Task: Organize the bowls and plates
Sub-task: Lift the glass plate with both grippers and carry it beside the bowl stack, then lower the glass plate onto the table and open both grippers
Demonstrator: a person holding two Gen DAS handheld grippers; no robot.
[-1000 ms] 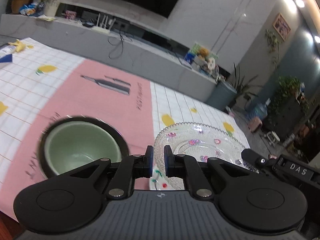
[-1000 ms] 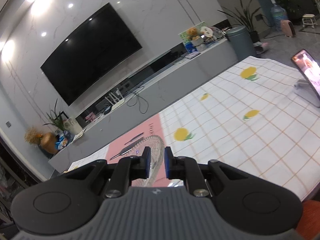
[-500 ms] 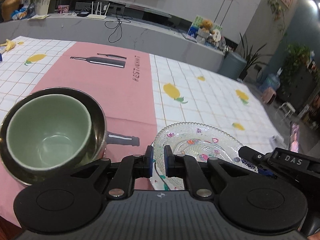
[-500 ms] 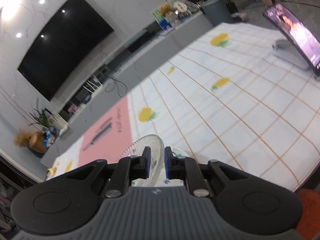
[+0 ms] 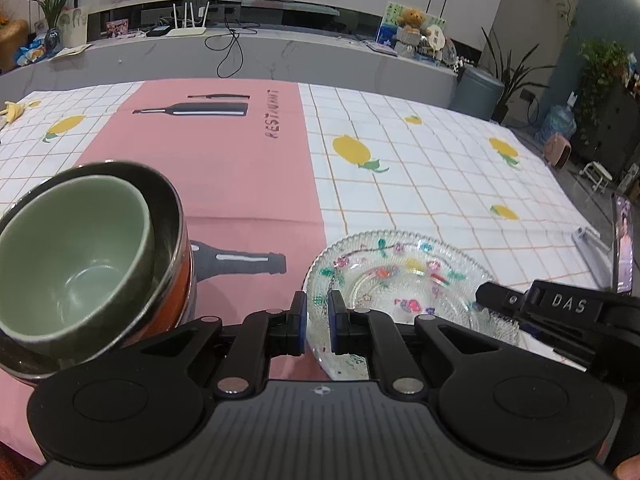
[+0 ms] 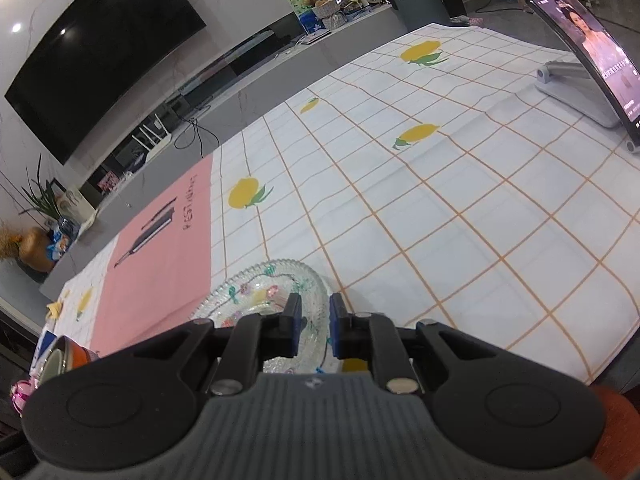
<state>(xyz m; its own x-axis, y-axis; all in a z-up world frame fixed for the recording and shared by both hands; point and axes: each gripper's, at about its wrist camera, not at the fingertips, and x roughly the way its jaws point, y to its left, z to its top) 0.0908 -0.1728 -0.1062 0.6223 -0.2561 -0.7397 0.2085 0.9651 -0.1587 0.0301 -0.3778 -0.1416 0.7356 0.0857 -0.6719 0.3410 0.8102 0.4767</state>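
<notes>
Both my tongs came down lower to the table. My left tongs (image 5: 318,326) and right tongs (image 6: 311,326) each pinched a rim of the glass plate (image 5: 404,280), beside the green bowl (image 5: 68,256). I could soon set it down.
</notes>
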